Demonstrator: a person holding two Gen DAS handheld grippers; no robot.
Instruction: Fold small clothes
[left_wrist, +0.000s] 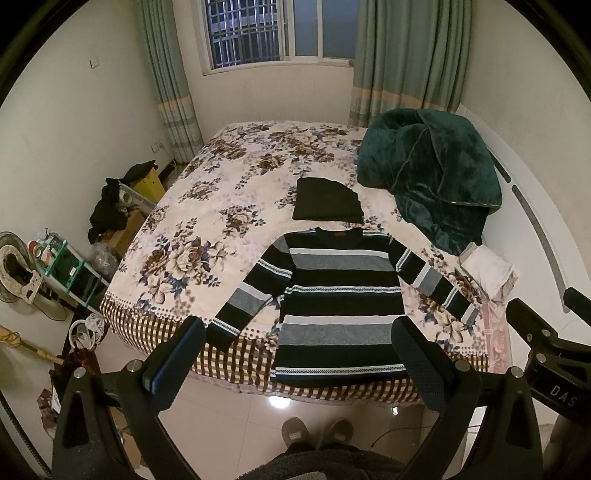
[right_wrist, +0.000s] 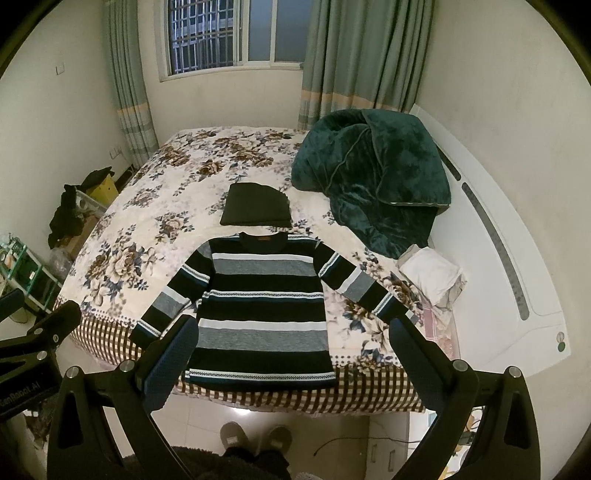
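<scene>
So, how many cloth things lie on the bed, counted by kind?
Striped sweater, spread flat: 1
Folded dark garment: 1
Green blanket, heaped: 1
White folded cloth: 1
Total: 4

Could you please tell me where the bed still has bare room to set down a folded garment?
The floral bedspread is bare left of the striped sweater and the folded dark garment, and beyond them toward the window. The right side is crowded: green blanket, white cloth.
</scene>
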